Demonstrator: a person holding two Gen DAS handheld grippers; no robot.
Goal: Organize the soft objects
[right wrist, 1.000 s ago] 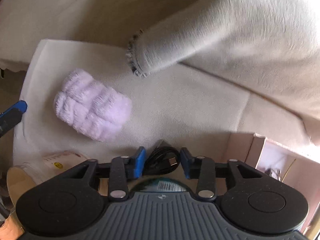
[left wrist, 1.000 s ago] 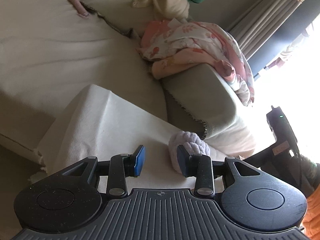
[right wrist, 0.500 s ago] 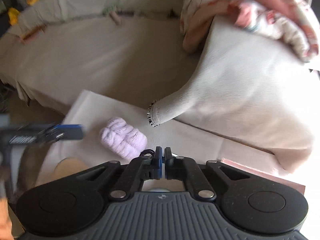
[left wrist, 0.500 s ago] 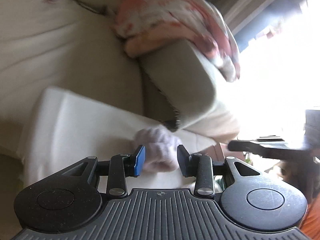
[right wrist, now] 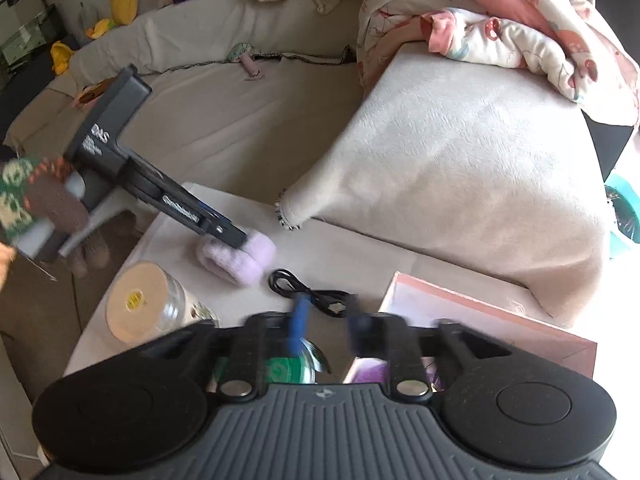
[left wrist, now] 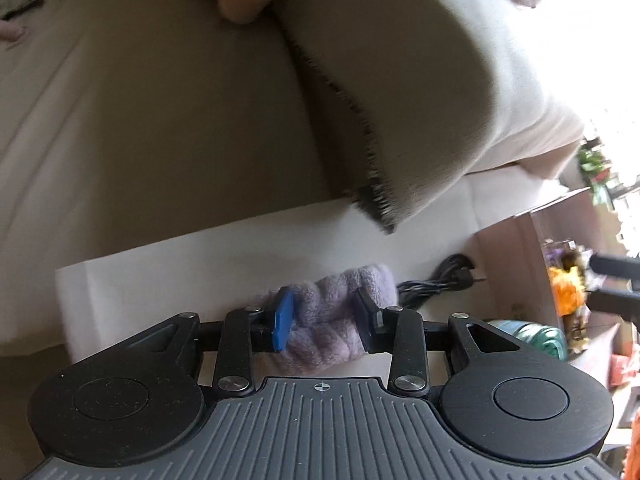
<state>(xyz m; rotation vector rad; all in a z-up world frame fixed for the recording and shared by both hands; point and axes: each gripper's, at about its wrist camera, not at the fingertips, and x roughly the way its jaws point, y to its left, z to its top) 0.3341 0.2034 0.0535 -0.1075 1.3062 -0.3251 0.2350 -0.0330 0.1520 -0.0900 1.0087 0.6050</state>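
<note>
Lilac and fluffy, the soft roll (left wrist: 328, 320) lies on the white surface (left wrist: 160, 280), between the spread fingers of the left tool (left wrist: 322, 318), whose blue pads flank it on both sides without visibly squeezing it. In the right wrist view, a glass jar (right wrist: 148, 308) stands left of the roll, a coiled black cable (right wrist: 312, 294) just right of it. The right tool (right wrist: 326, 328), motion-blurred, hangs released above the cable. A pink box (right wrist: 480, 320) sits further right.
</note>
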